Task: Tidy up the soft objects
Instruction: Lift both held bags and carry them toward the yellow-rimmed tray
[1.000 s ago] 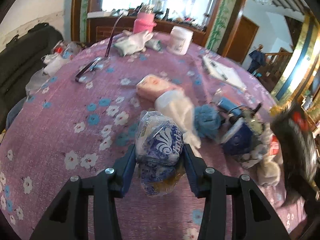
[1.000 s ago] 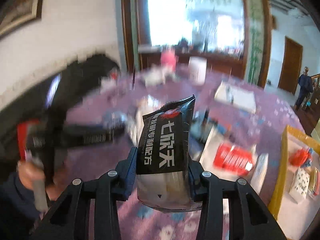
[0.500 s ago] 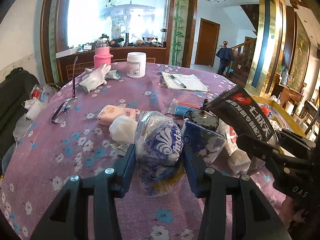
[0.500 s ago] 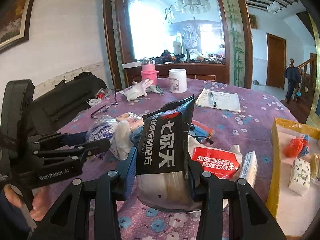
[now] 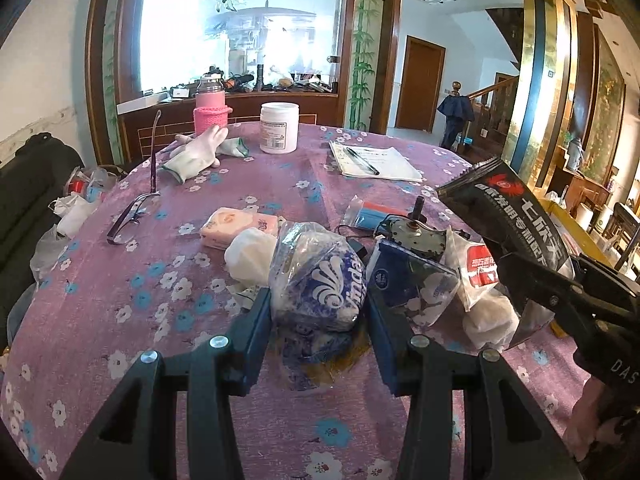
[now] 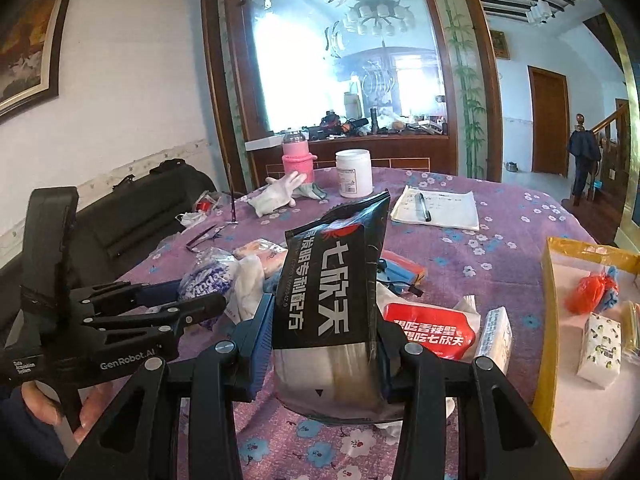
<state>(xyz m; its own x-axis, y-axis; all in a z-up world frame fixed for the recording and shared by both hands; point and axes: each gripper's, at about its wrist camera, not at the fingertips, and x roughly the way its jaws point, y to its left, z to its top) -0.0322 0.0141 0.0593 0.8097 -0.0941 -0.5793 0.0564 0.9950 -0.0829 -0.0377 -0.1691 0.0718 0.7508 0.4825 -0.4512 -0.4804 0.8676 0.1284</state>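
My left gripper [image 5: 318,308] is shut on a blue and white tissue pack in clear plastic [image 5: 320,280] and holds it above the purple flowered tablecloth [image 5: 120,280]. My right gripper [image 6: 326,332] is shut on a black snack packet with white lettering [image 6: 332,284], held upright. The packet also shows at the right in the left wrist view [image 5: 508,216]. The left gripper with its tissue pack [image 6: 204,276] shows at the left in the right wrist view. A yellow-rimmed tray [image 6: 546,312] at the right holds a small tissue pack [image 6: 600,356] and an orange and blue soft thing [image 6: 594,288].
A pile lies mid-table: pink pack [image 5: 236,224], white bundle [image 5: 252,256], blue tissue pack [image 5: 408,284], red and white packet [image 6: 432,332], small motor [image 5: 416,234]. Farther back are glasses [image 5: 128,216], gloves [image 5: 196,152], pink bottle [image 5: 210,112], white jar [image 5: 279,127], notepad with pen [image 5: 372,160].
Both grippers have swung and steadied, each still holding its item. The left view has lifted from looking down at the table to looking across it. The right view went from blurred to sharp.
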